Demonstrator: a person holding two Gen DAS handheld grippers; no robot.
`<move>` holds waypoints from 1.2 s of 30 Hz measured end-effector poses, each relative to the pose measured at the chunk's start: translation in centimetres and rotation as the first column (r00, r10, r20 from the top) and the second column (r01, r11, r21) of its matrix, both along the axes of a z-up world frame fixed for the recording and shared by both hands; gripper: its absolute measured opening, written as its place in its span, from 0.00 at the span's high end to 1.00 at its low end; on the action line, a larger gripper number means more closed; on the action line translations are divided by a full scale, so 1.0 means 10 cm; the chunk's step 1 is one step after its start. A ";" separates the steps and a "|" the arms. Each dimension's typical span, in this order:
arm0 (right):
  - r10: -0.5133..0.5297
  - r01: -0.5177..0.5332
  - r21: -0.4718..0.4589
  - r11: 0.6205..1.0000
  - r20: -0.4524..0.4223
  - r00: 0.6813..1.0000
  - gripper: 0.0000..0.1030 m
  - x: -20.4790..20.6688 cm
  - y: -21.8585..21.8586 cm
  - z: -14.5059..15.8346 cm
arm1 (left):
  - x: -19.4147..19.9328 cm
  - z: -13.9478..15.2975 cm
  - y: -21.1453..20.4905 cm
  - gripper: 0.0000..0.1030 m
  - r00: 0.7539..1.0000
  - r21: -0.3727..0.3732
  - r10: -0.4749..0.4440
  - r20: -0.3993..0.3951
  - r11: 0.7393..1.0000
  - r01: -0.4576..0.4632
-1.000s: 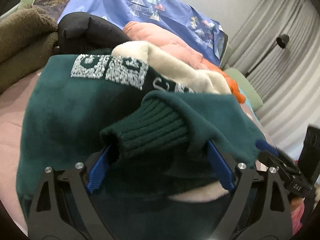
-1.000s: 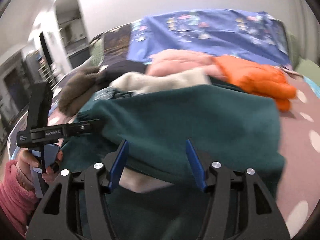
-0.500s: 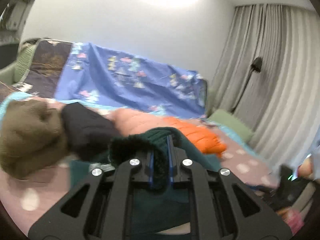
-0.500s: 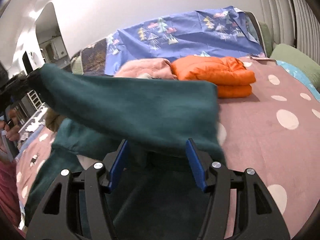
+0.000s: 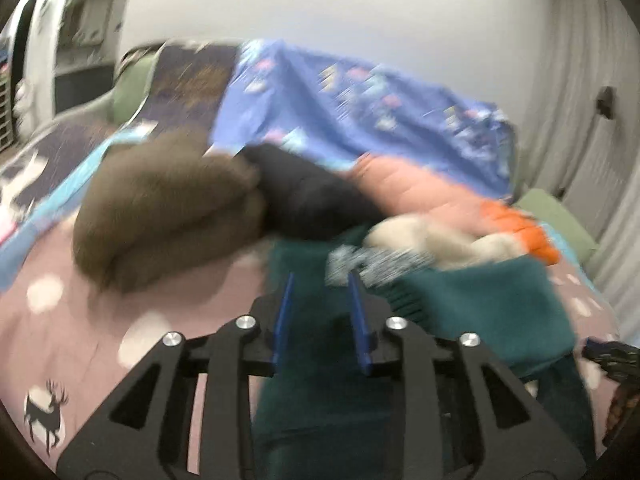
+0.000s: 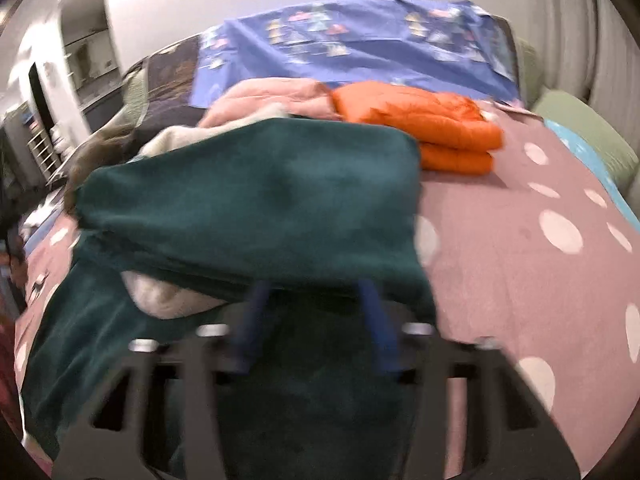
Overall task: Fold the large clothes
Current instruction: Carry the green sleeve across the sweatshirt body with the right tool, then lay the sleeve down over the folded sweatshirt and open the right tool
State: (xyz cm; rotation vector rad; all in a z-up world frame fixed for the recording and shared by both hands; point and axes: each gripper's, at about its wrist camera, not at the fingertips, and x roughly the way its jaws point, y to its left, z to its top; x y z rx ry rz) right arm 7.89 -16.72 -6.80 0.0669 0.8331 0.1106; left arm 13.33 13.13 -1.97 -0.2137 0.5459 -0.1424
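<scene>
So this is mid-fold on the big green sweater (image 6: 256, 200), which is spread on the pink dotted bedspread (image 6: 520, 248) right in front of both grippers, with one sleeve already laid across the body. The left gripper (image 5: 322, 312) has its jaws opening and nothing pinched between them, the sweater just lies underneath, so that side looks released. The right gripper (image 6: 316, 320) is closing its jaws, and the edge of the folded layer drapes right over the tips, but it's too blurry to say if the pads actually bite the cloth. The folded orange jacket (image 6: 424, 128) sits well behind, and the brown fleece (image 5: 168, 208) is off to the left. My guess for the next move: get a proper grip on the near hem with both sides and bring it up over the body, keeping that sleeve from sliding out
</scene>
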 end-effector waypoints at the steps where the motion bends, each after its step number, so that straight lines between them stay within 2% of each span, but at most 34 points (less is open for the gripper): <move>1: 0.021 -0.021 0.009 1.000 -0.014 1.000 0.81 0.04 0.06 -0.04 | -0.01 0.07 -0.10 0.64 0.999 -0.013 -0.031 0.016 0.999 0.031; 3: 0.038 -0.036 0.047 0.998 -0.037 0.999 0.82 0.15 0.17 -0.17 | 0.05 0.09 -0.40 0.54 0.990 -0.046 -0.138 0.029 0.989 0.139; 5: 0.013 -0.011 0.073 0.997 -0.026 1.000 0.85 0.28 0.20 -0.28 | 0.20 -0.07 -0.69 0.47 0.981 -0.029 -0.195 -0.019 0.980 0.195; 7: -0.100 0.100 -0.022 0.995 0.019 0.995 0.95 0.38 0.12 -0.38 | 0.38 -0.40 -0.94 0.46 0.980 0.100 -0.163 -0.115 0.979 0.175; 8: -0.172 0.174 -0.095 0.980 0.033 0.985 1.00 0.40 0.05 -0.42 | 0.48 -0.66 -1.06 0.47 0.980 0.220 -0.116 -0.161 0.964 0.151; 9: -0.250 0.251 -0.118 0.961 0.028 0.968 1.00 0.40 -0.10 -0.47 | 0.51 -0.89 -1.16 0.46 0.981 0.318 -0.105 -0.162 0.936 0.153; 10: -0.307 0.307 -0.035 0.951 -0.013 0.952 1.00 0.38 -0.31 -0.49 | 0.45 -1.01 -1.19 0.46 0.985 0.367 -0.112 -0.132 0.917 0.153; 11: -0.336 0.338 0.040 0.940 -0.062 0.940 1.00 0.37 -0.49 -0.52 | 0.42 -1.00 -1.21 0.46 0.987 0.382 -0.109 -0.118 0.913 0.147; 12: -0.319 0.330 0.112 0.937 -0.102 0.942 1.00 0.34 -0.61 -0.54 | 0.41 -0.94 -1.21 0.46 0.987 0.384 -0.106 -0.120 0.912 0.144; 14: -0.294 0.305 0.097 0.947 -0.113 0.949 1.00 0.29 -0.61 -0.49 | 0.42 -0.95 -1.22 0.46 0.986 0.393 -0.107 -0.127 0.907 0.148; 16: -0.258 0.264 0.058 0.963 -0.105 0.961 0.98 0.19 -0.50 -0.38 | 0.41 -0.99 -1.19 0.46 0.986 0.373 -0.112 -0.125 0.915 0.152; 18: -0.186 0.196 0.103 0.975 -0.099 0.978 0.97 0.08 -0.40 -0.27 | 0.43 -0.99 -1.17 0.46 0.985 0.361 -0.116 -0.126 0.920 0.154; 21: -0.075 0.076 0.134 0.988 -0.010 0.997 0.97 -0.02 -0.16 0.05 | 0.41 -1.00 -1.12 0.46 0.985 0.363 -0.115 -0.126 0.919 0.153; 23: 0.007 -0.016 0.115 0.993 0.079 0.997 0.97 -0.03 0.06 0.27 | 0.41 -1.02 -1.11 0.46 0.985 0.362 -0.115 -0.126 0.919 0.154; 24: 0.042 -0.050 0.089 0.995 0.087 0.995 0.97 0.02 0.18 0.30 | 0.41 -1.02 -1.11 0.46 0.985 0.358 -0.116 -0.126 0.921 0.154; 26: 0.082 -0.085 0.083 0.993 0.036 0.996 0.96 0.15 0.37 0.23 | 0.41 -1.02 -1.13 0.46 0.985 0.351 -0.118 -0.127 0.924 0.155; 28: 0.117 -0.109 0.138 0.984 -0.050 0.992 0.96 0.25 0.46 0.01 | 0.41 -1.02 -1.13 0.46 0.985 0.345 -0.119 -0.126 0.926 0.156; 30: 0.093 -0.081 0.108 0.991 -0.110 0.990 0.96 0.32 0.50 -0.22 | 0.40 -1.01 -1.13 0.46 0.985 0.345 -0.119 -0.124 0.926 0.156; 32: 0.002 0.005 0.086 0.996 -0.084 0.996 0.97 0.41 0.39 -0.33 | 0.40 -1.01 -1.12 0.46 0.985 0.343 -0.121 -0.125 0.926 0.157; 34: -0.071 0.073 0.159 0.985 -0.015 0.997 1.00 0.45 0.15 -0.28 | 0.40 -1.00 -1.12 0.46 0.985 0.336 -0.122 -0.125 0.928 0.158; 36: -0.126 0.111 0.311 0.944 0.028 0.992 1.00 0.43 -0.13 -0.17 | 0.39 -1.00 -1.12 0.46 0.985 0.334 -0.125 -0.123 0.929 0.159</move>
